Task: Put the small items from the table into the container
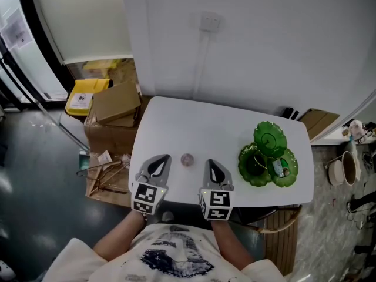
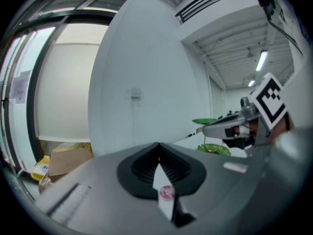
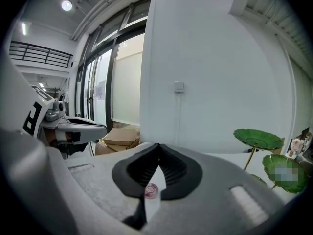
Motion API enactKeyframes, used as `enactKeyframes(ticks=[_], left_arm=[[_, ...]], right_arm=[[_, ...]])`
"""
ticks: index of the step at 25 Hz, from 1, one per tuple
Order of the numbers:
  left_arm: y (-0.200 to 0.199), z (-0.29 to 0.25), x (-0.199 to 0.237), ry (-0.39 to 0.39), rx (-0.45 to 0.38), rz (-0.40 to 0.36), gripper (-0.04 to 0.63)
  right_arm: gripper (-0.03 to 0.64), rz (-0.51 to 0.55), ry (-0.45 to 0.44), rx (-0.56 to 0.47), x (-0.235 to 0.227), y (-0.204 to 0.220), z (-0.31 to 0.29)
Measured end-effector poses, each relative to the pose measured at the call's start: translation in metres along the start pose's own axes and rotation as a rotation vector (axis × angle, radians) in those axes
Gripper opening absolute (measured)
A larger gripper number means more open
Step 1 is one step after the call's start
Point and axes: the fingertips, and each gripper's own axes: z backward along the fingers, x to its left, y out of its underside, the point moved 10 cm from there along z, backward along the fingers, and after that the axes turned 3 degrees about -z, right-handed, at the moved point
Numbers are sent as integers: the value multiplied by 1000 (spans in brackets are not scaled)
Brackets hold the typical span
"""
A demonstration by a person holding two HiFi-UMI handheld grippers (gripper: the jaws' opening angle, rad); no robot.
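The left gripper [image 1: 163, 159] and right gripper [image 1: 211, 164] had their fingers shut together, empty, at lower centre of the head view. The small pink item [image 1: 187, 160] lay on the white tabletop [image 1: 194, 122] between their tips, touching neither. The green leaf-shaped container [image 1: 270, 135] stood well apart at right.

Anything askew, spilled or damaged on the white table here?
Nothing stands out: the small pink round item lies on the white table, and the green leaf-shaped tiered dish stands upright at its right end.

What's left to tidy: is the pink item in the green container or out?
Out: the pink item lies on the table, apart from the green container.
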Motion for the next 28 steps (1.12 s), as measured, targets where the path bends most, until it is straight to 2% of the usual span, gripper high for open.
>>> enactKeyframes(ticks=[6,11,28], left_arm=[[-1,-2,-3,-3,0,-40,-9],[0,-5,-6,36,-5,16,-9],[21,6,12,80,22,10,-9]], right_arm=[[0,-6,4,5,-3,1,0],[0,-9,8,14,-7,2,1],[0,-24,47,60,18,19,0]])
